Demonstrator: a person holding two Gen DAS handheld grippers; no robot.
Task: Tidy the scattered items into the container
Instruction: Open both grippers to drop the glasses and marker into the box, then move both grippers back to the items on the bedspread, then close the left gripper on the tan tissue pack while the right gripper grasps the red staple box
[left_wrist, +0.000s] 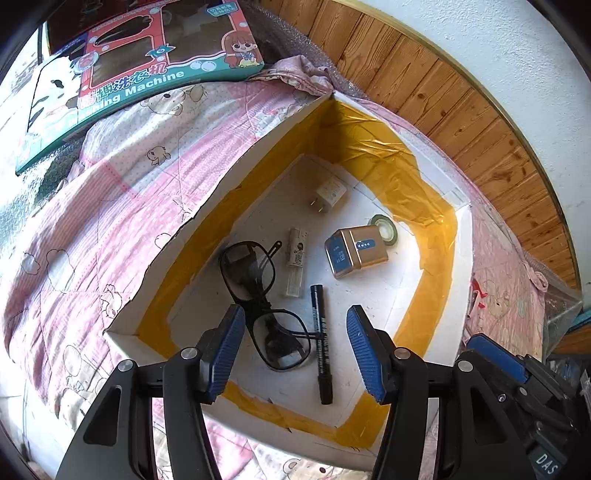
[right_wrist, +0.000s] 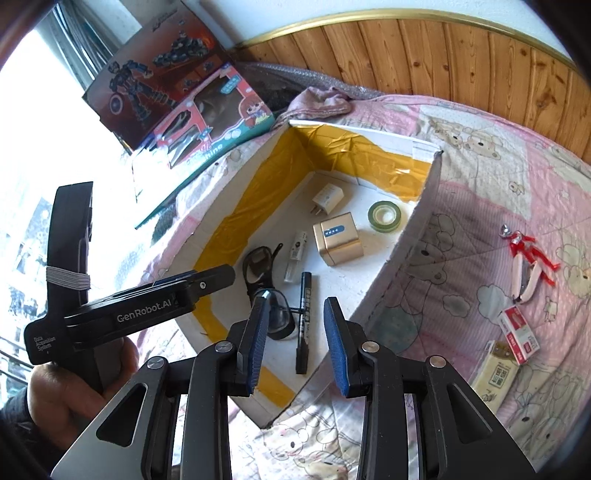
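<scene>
Right wrist view: both grippers (right_wrist: 297, 338) empty, jaws wide over box (right_wrist: 413, 229); next approach figurine (right_wrist: 526, 262) squarely, grip mid-body

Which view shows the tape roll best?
The right wrist view: the tape roll lies fully visible on the box floor. In the left wrist view, the gold tin hides part of it.
</scene>
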